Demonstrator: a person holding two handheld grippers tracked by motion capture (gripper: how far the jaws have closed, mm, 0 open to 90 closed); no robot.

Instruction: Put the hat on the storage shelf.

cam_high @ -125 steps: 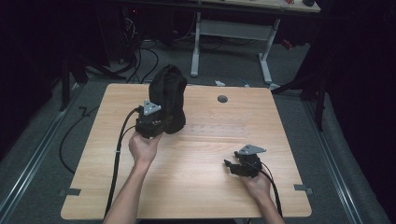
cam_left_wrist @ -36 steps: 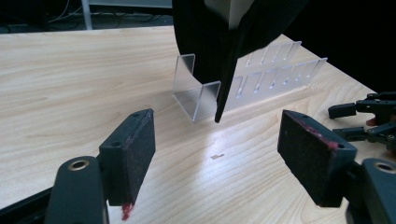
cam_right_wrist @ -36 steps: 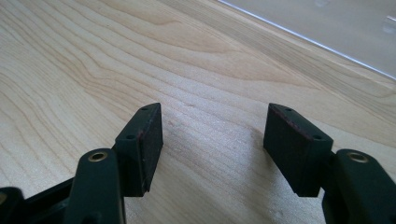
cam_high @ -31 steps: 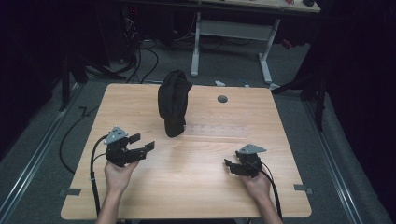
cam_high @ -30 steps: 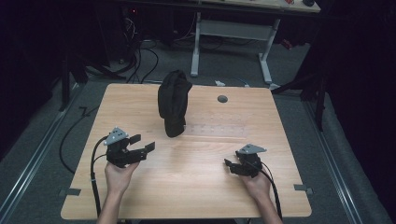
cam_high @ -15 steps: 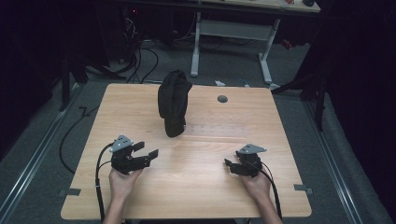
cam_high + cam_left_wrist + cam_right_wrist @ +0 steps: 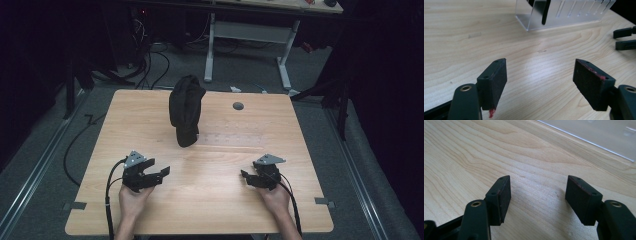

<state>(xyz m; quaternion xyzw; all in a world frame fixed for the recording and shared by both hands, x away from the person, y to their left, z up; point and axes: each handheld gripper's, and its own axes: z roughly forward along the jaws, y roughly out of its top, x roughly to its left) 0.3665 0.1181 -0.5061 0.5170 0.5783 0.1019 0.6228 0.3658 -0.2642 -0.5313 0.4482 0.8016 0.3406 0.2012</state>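
Pale wood-grain laminate formed the worktop, on which a clear acrylic slotted rack lay near the centre. A black fabric item, draped and standing tall, occupied the rack's left end as seen in the high view; in the left gripper view the same rack appeared at the top of the frame, with a dark strip of the fabric hanging into one of its slots. The left gripper was held low over the near-left part of the worktop, well apart from the rack, its fingers spread wide with nothing but bare wood between them; red marks showed on the pad edges. The right gripper sat at the near-right part of the worktop, likewise clear of the rack, and its fingers also stood wide apart and empty, with the rack's transparent base edge visible beyond them. In the left gripper view the tips of the right gripper appeared at the right edge, parted. A round grey grommet was set into the far side of the worktop, behind the rack.
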